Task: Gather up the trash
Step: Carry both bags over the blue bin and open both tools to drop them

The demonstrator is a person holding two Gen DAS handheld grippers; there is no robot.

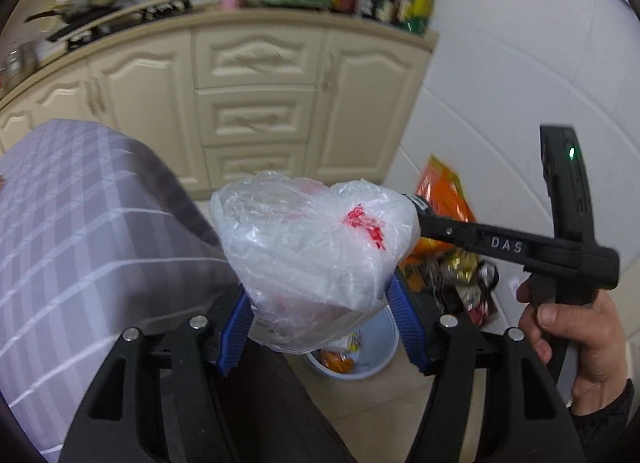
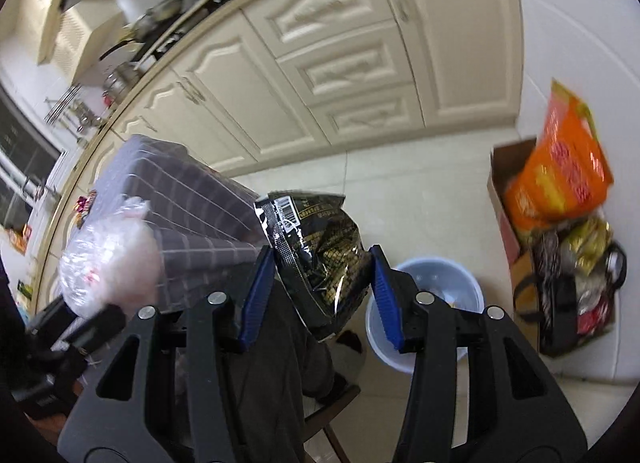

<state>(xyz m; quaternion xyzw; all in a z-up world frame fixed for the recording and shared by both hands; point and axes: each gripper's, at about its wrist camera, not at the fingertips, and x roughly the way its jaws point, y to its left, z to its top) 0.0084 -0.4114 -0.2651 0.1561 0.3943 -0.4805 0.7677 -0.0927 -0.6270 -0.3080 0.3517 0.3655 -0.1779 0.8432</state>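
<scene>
blue pads of the left gripper (image 1: 320, 305) pinch a crumpled clear plastic bag (image 1: 316, 251) with red print, held up beyond the checked tablecloth (image 1: 80, 223). further right, the right gripper (image 2: 318, 291) clamps a black snack wrapper (image 2: 316, 251) between its pads — both pieces are lifted, neither dropped yet. below and to the right sits the pale blue bin (image 2: 468, 291) on the floor tiles, already holding some wrappers in the left view. judging by this, collection is partly done: two items are in hand and need releasing over the bin — a few scraps (image 2: 86, 205) seem left on the table.
</scene>
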